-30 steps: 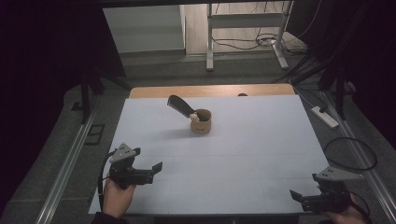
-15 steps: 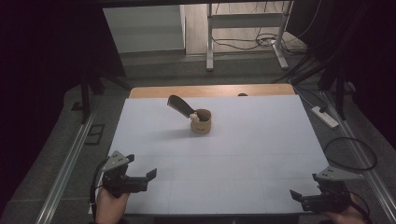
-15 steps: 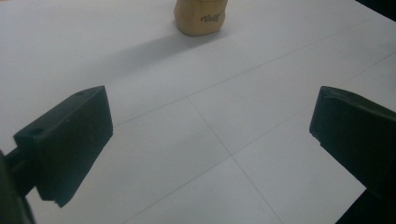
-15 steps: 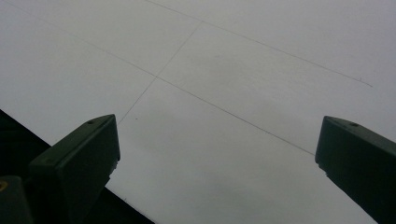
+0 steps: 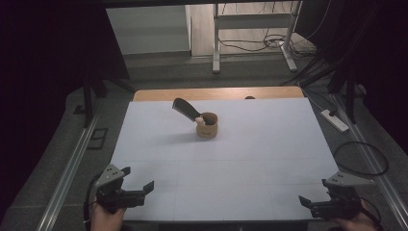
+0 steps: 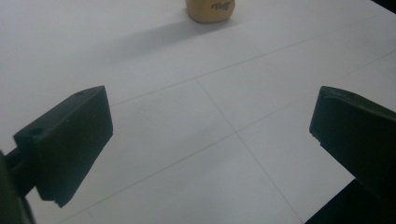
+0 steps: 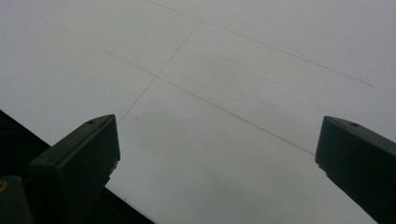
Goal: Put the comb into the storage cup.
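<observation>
Since the earlier frames, the left gripper (image 5: 136, 184) had drawn back toward the near-left corner of the desk (image 5: 269, 159), ending lower and further left in the high view than it had been a second before; the right gripper (image 5: 308, 203) had kept its place at the near-right corner. Each was held by a hand at the bottom edge, the left hand (image 5: 107, 217) just off the desk's front edge.

Both grippers stood spread wide with nothing between the jaws. From the left gripper view, the two black jaws framed bare white desk crossed by thin seam lines, with the base of the tan cup (image 6: 210, 10) at the top edge, well apart from them. From the right gripper view, the jaws likewise framed plain white surface, with the dark edge of the desk at the lower left.

Toward the far middle of the desk, the tan cup (image 5: 208, 126) stood upright. A dark, flat-bladed utensil (image 5: 185, 108) leaned out of it toward the far left, and something pale showed at its rim, too small to identify.
</observation>
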Tool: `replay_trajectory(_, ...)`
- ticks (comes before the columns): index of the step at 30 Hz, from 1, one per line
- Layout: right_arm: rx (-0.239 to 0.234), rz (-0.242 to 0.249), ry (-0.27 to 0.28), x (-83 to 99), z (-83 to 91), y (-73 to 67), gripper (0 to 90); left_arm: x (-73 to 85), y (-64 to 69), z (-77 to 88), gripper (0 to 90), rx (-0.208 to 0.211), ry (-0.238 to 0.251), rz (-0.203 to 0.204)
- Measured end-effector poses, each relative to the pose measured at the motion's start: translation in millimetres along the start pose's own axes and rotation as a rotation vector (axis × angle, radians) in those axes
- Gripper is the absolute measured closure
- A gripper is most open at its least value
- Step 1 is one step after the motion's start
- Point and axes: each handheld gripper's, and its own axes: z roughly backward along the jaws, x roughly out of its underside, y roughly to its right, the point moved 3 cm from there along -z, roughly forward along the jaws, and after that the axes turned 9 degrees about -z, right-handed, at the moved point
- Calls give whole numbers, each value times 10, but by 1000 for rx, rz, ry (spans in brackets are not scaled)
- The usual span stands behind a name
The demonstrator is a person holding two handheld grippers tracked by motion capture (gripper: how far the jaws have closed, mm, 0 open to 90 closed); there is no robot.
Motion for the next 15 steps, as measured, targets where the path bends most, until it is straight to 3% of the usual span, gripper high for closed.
replay_trajectory(15,4,-1,0,0,0,1,0,126,18,99,3,-28,-26,3)
